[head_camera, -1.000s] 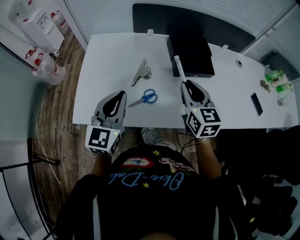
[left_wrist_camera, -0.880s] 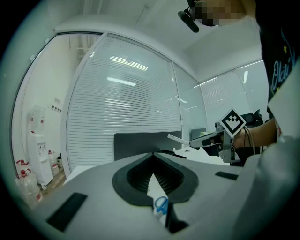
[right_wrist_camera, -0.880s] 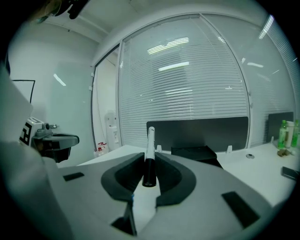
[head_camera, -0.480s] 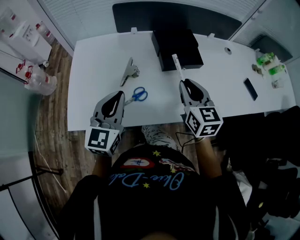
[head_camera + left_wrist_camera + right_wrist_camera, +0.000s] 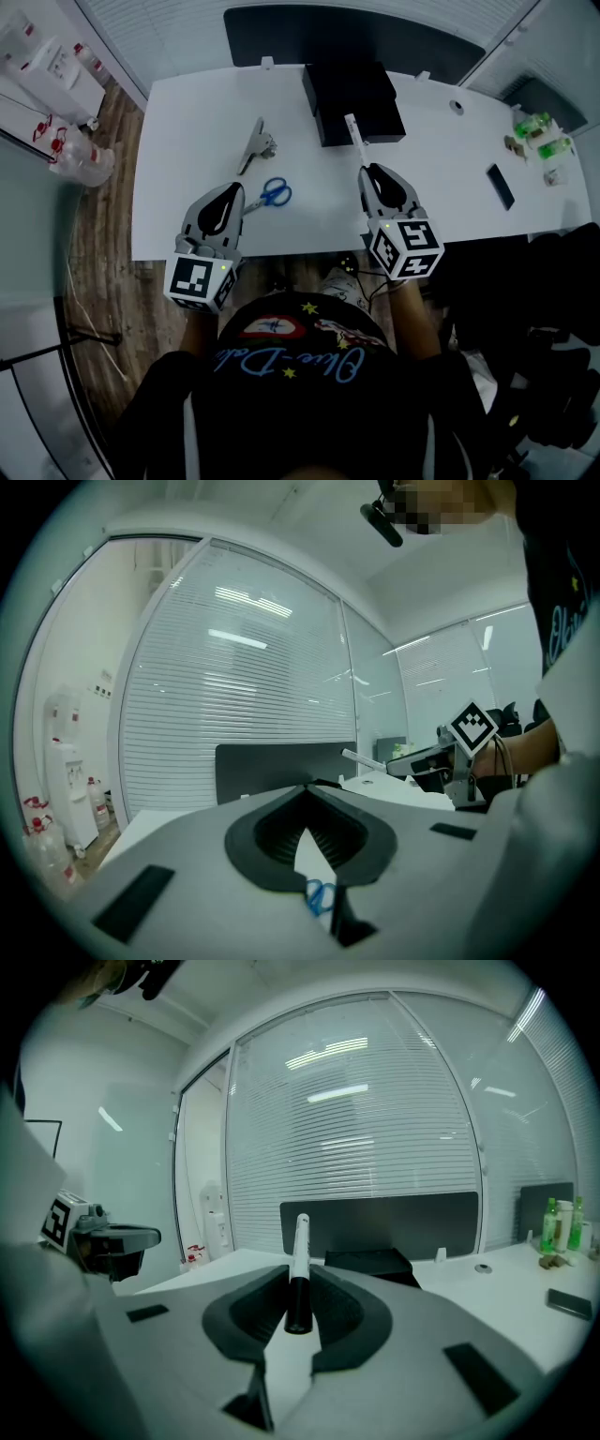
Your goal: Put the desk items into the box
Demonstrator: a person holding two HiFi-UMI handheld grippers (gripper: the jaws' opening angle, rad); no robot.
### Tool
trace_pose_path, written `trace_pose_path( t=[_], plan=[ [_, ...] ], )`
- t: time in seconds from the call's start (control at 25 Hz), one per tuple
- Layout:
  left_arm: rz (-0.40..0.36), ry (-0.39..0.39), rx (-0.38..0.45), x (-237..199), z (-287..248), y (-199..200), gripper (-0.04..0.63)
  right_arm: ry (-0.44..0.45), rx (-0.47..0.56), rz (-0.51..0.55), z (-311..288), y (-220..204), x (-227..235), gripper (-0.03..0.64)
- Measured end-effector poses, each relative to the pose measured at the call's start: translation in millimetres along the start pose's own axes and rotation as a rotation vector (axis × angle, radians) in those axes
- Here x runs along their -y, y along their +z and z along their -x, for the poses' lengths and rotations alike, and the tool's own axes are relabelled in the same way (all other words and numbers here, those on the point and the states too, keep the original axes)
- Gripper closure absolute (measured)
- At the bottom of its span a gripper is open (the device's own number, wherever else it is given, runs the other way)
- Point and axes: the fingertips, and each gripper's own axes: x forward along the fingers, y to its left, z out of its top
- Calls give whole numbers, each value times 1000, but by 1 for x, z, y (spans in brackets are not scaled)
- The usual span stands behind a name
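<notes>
Right claw (image 5: 367, 171) only pinches the marker (image 5: 353, 131) by its tail, so it could swing loose before the box (image 5: 356, 94). Left claw (image 5: 244, 189) is closed, empty.

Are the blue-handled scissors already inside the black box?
No: in the head view the blue-handled scissors lie on the bare white desk, well apart from the black rectangular box.
</notes>
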Motion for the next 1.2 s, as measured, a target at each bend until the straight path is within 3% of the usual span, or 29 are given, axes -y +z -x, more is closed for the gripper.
trace_pose_path(
  t=[0.16,0.44,1.2],
  plan=[
    [5,21,4,2,-9,4,588,32,12,2,-2,7,5,541],
    [-2,-31,13,39,-38,11,588,15,13,-25,2,7,42,541],
    [9,77,-39,81,-76,12,588,148,13,-35,-13,10,93,543]
  ],
)
